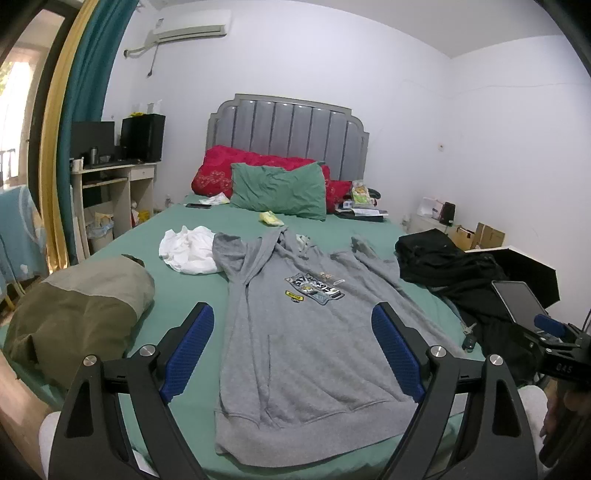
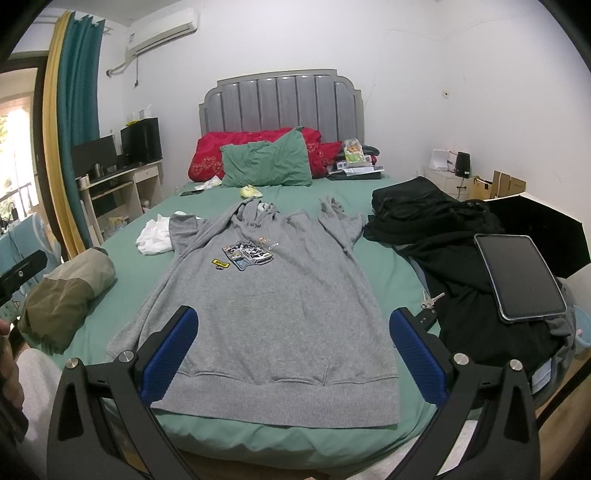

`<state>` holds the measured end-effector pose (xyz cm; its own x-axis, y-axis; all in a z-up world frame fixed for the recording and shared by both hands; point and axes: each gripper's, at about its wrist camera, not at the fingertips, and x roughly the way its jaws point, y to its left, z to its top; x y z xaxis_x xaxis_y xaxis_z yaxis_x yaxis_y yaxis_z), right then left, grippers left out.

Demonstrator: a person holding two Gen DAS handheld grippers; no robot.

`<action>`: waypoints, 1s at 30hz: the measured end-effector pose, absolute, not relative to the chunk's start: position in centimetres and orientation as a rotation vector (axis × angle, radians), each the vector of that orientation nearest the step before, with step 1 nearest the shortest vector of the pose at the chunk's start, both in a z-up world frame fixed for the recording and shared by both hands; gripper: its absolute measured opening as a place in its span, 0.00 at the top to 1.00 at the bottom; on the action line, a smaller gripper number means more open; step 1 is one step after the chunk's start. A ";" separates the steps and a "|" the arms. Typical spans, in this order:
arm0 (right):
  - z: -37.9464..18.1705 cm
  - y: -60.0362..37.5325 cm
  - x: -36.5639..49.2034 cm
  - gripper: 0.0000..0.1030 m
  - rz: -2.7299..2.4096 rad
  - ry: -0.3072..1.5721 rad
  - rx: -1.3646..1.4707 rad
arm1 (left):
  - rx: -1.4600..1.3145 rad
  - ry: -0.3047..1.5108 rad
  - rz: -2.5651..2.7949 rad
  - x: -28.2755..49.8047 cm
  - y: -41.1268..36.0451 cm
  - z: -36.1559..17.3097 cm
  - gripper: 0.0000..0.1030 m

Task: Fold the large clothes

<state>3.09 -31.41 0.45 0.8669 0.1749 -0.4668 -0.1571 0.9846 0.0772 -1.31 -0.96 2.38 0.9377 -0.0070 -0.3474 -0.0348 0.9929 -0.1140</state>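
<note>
Gray hoodie lies flat, front up, on the green-sheeted bed, hem toward the cameras, hood toward the headboard. Chest graphic: one large patch cluster plus one small yellow label patch; lettering too small to read. Kangaroo pocket is visible on the front. Both sleeves run up beside the hood.

Left claw: spread wide, nothing between the blue pads, above the hoodie's lower half. Right claw: also spread wide, empty, above the hem. The right claw's body shows at the right edge of the left wrist view, marked "045".

Counts on the bed:
- 1 green pillow, leaning on red bedding
- 1 crumpled white garment just beside the hoodie's left-hand sleeve
- 1 olive/tan bundle at the left edge
- 1 pile of black clothes on the right, with 1 tablet on top, screen dark
- keys between the hoodie and the black pile
- 1 phone and 1 small yellow packet near the pillow
- boxes and papers by the headboard, print unreadable

Wall AC unit at top left has a label, illegible. Desk on the left carries a monitor and a black PC tower.
</note>
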 end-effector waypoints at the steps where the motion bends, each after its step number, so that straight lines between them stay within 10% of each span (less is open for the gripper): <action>1: 0.4 -31.4 3.0 0.01 0.173 0.491 0.035 | -0.119 0.355 0.014 -1.3 -0.9 2.4 0.13; 23: -3.6 -29.4 20.9 0.01 0.311 0.630 -0.030 | -0.075 0.529 0.045 16.9 6.1 -2.0 0.13; 30: -6.9 -21.8 39.1 0.47 0.460 0.735 -0.068 | -0.120 0.595 0.111 29.7 13.5 -6.5 0.15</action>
<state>39.09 -21.80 -6.92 0.6470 0.3808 -0.6606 -0.4277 0.8985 0.0991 29.69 13.51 -6.54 0.8225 0.0699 -0.5645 -0.1391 0.9870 -0.0804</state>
